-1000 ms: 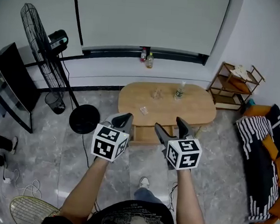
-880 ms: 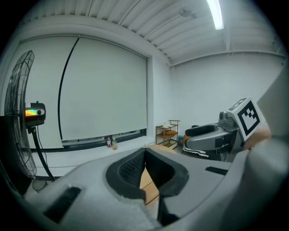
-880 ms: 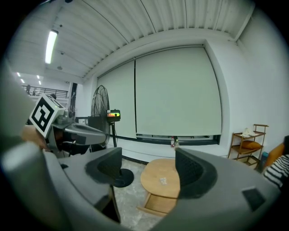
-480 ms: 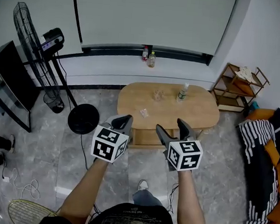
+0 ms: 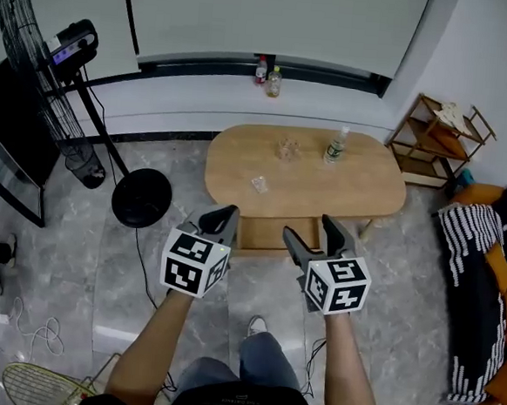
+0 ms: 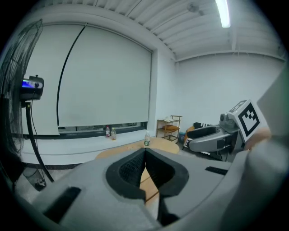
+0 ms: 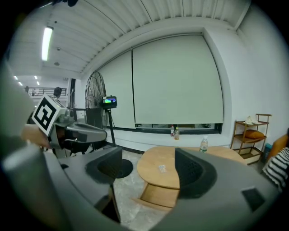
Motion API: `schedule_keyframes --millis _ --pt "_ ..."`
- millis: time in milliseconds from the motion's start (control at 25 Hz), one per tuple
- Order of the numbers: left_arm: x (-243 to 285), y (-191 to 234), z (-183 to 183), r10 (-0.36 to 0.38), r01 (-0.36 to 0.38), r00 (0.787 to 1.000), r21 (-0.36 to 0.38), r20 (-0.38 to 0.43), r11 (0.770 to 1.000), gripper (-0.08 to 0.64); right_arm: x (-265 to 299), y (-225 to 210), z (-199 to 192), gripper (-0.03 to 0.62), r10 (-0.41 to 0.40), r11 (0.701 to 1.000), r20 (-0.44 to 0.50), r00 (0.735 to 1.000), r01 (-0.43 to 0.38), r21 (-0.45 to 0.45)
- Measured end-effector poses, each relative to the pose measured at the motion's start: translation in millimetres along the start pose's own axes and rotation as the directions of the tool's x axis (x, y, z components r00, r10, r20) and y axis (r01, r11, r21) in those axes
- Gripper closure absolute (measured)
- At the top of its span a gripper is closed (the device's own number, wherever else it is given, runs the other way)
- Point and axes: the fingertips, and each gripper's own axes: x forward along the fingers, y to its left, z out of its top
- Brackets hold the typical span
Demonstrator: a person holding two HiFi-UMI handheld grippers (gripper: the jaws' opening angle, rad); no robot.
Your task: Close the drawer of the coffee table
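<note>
The oval wooden coffee table stands ahead of me, and its drawer is pulled out at the near side. Both grippers hover side by side just in front of the drawer, apart from it. My left gripper is shut, its pads meeting with nothing between them. My right gripper is open and empty. In the right gripper view the open drawer shows between the spread jaws, under the tabletop.
A water bottle, a glass and a small clear cup stand on the table. A standing fan's base lies left. A wooden shelf and a sofa with a striped blanket are right.
Both grippers have sunk together and the table with its open drawer now lies closer beneath them. Jaws are unchanged.
</note>
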Motion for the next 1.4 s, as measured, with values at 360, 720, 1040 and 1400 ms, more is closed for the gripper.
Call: schedule_keyframes --millis 360,720,1040,1400 --pt "54 18 -92 0.005 -0.005 1.000 -0.004 0.002 1.000 0.555 59 -20 -94 0.232 0.008 1.000 -0.020 1.000 -0.008 -0.018" --pt "119 17 -212 -0.025 0.025 0.999 0.009 0.026 1.000 0.555 115 -36 -216 0.232 0.004 1.000 -0.006 1.000 -0.004 -0.015" --pt "145 15 -307 -0.048 0.046 0.998 0.035 0.047 0.998 0.555 140 -39 -317 0.232 -0.017 1.000 0.002 1.000 0.017 -0.005" --pt "154 -2 -356 -0.086 0.083 0.994 0.049 0.070 0.995 0.555 151 -47 -376 0.232 -0.023 0.995 0.044 0.999 0.019 0.100"
